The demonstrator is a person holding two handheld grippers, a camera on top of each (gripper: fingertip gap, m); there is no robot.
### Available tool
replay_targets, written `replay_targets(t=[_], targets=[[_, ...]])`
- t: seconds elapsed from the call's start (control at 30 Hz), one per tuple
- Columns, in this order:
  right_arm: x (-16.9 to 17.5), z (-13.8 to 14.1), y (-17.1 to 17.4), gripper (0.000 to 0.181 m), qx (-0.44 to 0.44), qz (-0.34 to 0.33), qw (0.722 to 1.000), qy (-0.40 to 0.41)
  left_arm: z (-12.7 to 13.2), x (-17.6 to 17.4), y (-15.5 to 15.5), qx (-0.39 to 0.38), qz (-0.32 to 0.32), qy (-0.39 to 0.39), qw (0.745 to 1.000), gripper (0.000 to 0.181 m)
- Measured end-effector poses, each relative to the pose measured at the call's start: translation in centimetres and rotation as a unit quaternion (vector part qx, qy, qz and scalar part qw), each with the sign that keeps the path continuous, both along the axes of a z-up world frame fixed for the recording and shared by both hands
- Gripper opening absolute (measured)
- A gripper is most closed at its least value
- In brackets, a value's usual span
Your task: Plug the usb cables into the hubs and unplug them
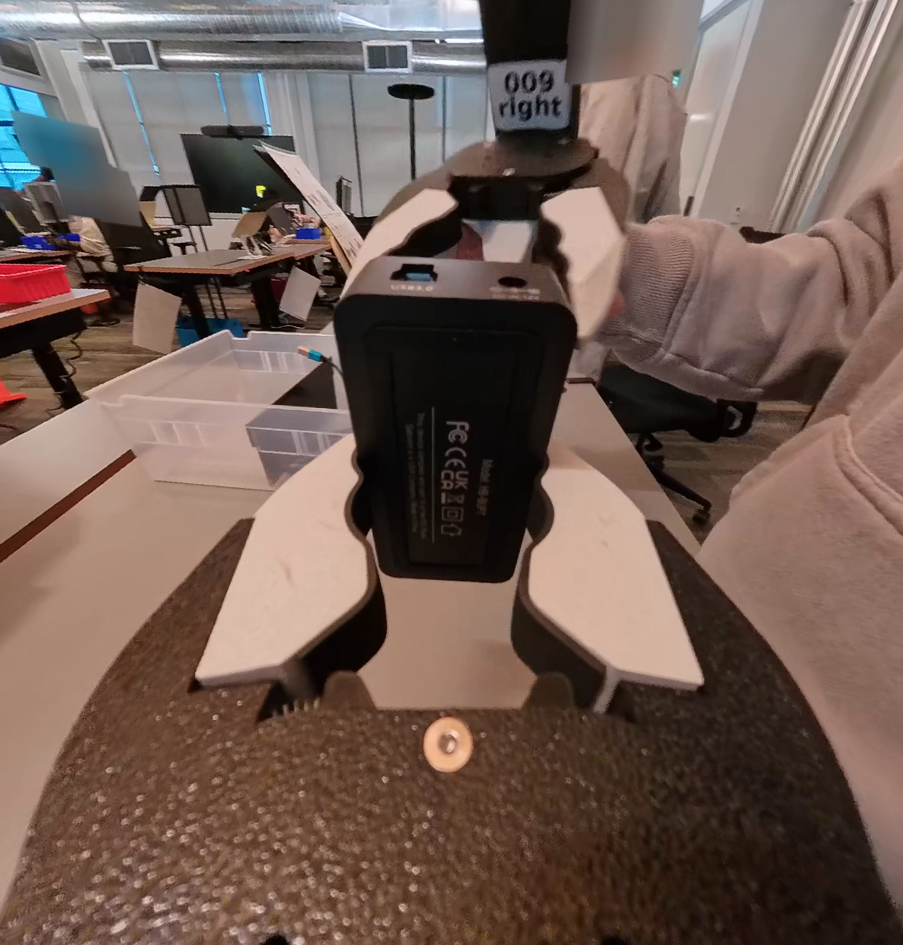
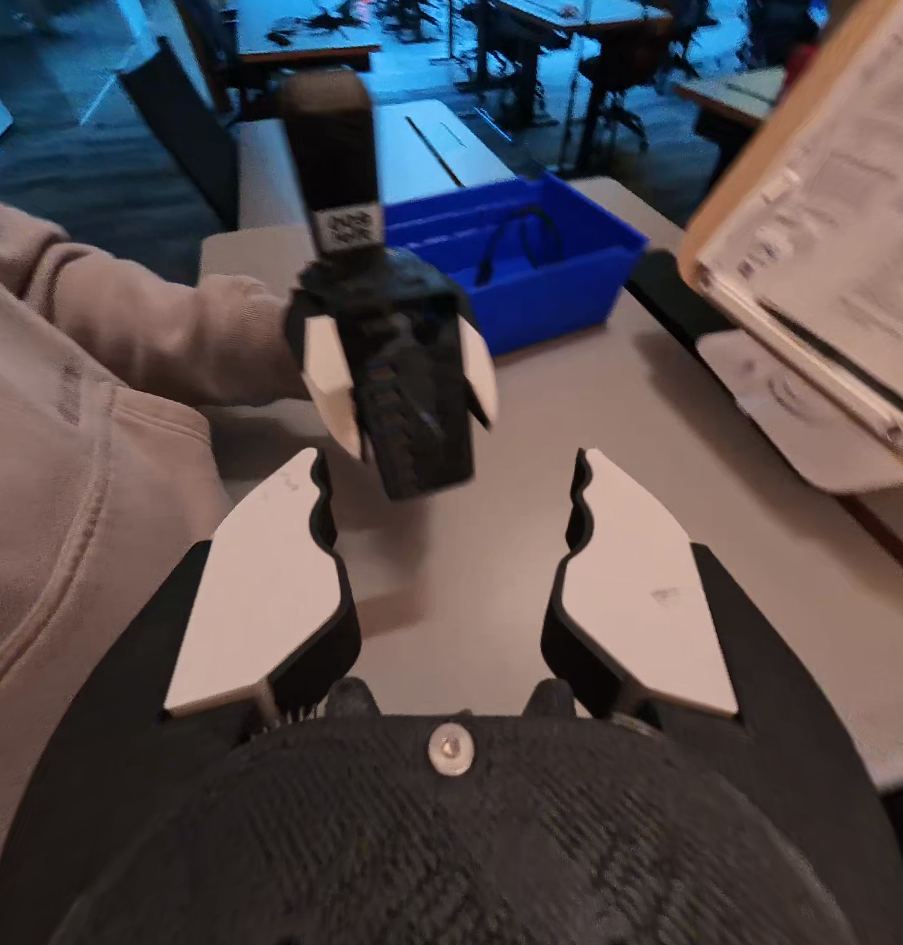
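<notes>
My left gripper (image 1: pixel 452 460) is shut on a black USB hub (image 1: pixel 454 388) and holds it above the table, label side toward the camera and ports at its far end. My right gripper (image 1: pixel 495 240) faces it from beyond the hub's far end, jaws open, empty. In the right wrist view my right gripper (image 2: pixel 449 460) is open and empty, just short of the hub (image 2: pixel 418 434) that the left gripper (image 2: pixel 416 424) holds. A USB plug on a thin black cable (image 1: pixel 311 354) pokes up by the clear bin. Another black cable (image 2: pixel 521 240) lies in the blue bin.
A clear plastic bin (image 1: pixel 209 409) stands on the table left of the hub. A blue bin (image 2: pixel 582 286) stands on the grey table (image 2: pixel 618 434) behind the hub. A tilted board with papers (image 2: pixel 822 230) overhangs at right. A person's sleeves (image 1: pixel 746 307) reach in.
</notes>
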State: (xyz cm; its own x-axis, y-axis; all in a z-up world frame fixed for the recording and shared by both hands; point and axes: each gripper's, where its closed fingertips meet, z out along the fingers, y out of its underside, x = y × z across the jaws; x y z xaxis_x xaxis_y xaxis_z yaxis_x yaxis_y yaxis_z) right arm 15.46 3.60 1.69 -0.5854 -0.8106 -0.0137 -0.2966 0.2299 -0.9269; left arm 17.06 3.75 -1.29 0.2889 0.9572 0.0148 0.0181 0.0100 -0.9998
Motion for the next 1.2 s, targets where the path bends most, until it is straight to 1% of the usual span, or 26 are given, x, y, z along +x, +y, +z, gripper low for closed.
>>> replay_targets(t=[0.03, 0.07, 0.1, 0.13, 0.17, 0.27, 0.4, 0.5, 0.53, 0.57, 0.63, 0.67, 0.7, 0.77, 0.8, 0.87, 0.93, 0.97, 1.03, 1.1, 1.2], targets=[[1.6, 0.3, 0.2, 0.086, -0.017, 0.017, 1.0, 0.006, -0.1, -0.2, 0.3, -0.003, -0.007, -0.001, 1.0, 0.058], [2.7, 0.4, 0.0, 0.082, -0.031, 0.019, 0.999, 0.014, 0.0, -0.3, 0.6, -0.005, -0.016, 0.0, 1.0, 0.058], [3.4, 0.4, -0.3, 0.084, -0.04, 0.021, 0.999, 0.019, 0.0, -0.4, 1.0, -0.007, -0.026, 0.002, 1.0, 0.058], [4.1, 0.4, -0.2, 0.08, -0.039, 0.033, 0.999, 0.018, 0.1, -0.4, 1.3, -0.008, -0.034, 0.005, 0.999, 0.058], [4.5, 0.2, -0.2, 0.071, -0.032, 0.044, 0.998, 0.017, 0.2, -0.5, 1.5, -0.01, -0.037, 0.006, 0.999, 0.058], [5.0, -0.8, 0.2, 0.057, -0.004, 0.073, 0.997, 0.035, 0.5, -0.7, 2.0, -0.013, -0.046, 0.012, 0.999, 0.058], [5.1, -1.3, 0.3, 0.057, 0.005, 0.078, 0.996, 0.05, 0.2, -0.7, 2.1, -0.006, -0.049, 0.012, 0.999, 0.058], [5.1, -1.0, 0.4, 0.057, 0.0, 0.07, 0.995, 0.064, 0.6, -0.7, 2.2, 0.002, -0.046, 0.039, 0.998, 0.058], [4.9, -0.9, 0.3, 0.058, -0.003, 0.063, 0.995, 0.073, 0.8, -0.8, 2.0, 0.002, -0.035, 0.045, 0.998, 0.059], [4.2, -0.6, 0.0, 0.058, -0.013, 0.049, 0.994, 0.093, 0.8, -1.1, 1.4, 0.002, -0.01, 0.044, 0.999, 0.062], [1.6, 0.7, -0.6, 0.058, -0.021, 0.023, 0.992, 0.126, 0.1, -1.2, -0.1, -0.005, 0.039, 0.021, 0.999, 0.077], [-0.4, 1.6, -1.3, 0.058, -0.031, 0.0, 0.988, 0.154, -0.2, -0.9, -0.6, -0.005, 0.053, 0.011, 0.999, 0.078], [-3.1, 2.3, -2.1, 0.058, -0.041, -0.024, 0.979, 0.199, -0.3, -0.6, -0.8, -0.002, 0.057, 0.006, 0.998, 0.077], [-9.7, 3.3, -4.2, 0.058, -0.037, -0.078, 0.95, 0.301, -0.2, 0.2, -1.1, 0.009, 0.063, 0.008, 0.998, 0.074], [-13.0, 3.6, -5.2, 0.058, -0.029, -0.095, 0.933, 0.346, -0.3, 0.6, -1.3, 0.013, 0.07, 0.007, 0.997, 0.072], [-19.1, 3.1, -7.2, 0.058, 0.014, -0.106, 0.903, 0.415, -0.4, 1.2, -1.4, 0.019, 0.074, 0.002, 0.997, 0.07], [-24.3, 1.3, -9.2, 0.058, 0.06, -0.104, 0.875, 0.468, -0.7, 1.7, -1.5, 0.023, 0.079, -0.002, 0.997, 0.068], [-26.3, 0.0, -10.1, 0.058, 0.092, -0.101, 0.865, 0.483, -0.9, 1.9, -1.4, 0.025, 0.08, -0.004, 0.996, 0.067], [-29.3, -3.0, -11.6, 0.058, 0.14, -0.087, 0.843, 0.512, -1.2, 2.1, -1.2, 0.028, 0.084, -0.008, 0.996, 0.065], [-31.2, -6.7, -12.5, 0.058, 0.199, -0.072, 0.826, 0.523, -1.2, 2.4, -0.9, 0.031, 0.087, -0.008, 0.996, 0.065], [-32.2, -11.4, -13.7, 0.058, 0.249, -0.054, 0.815, 0.521, -1.1, 2.8, -0.7, 0.027, 0.094, -0.009, 0.995, 0.063]])
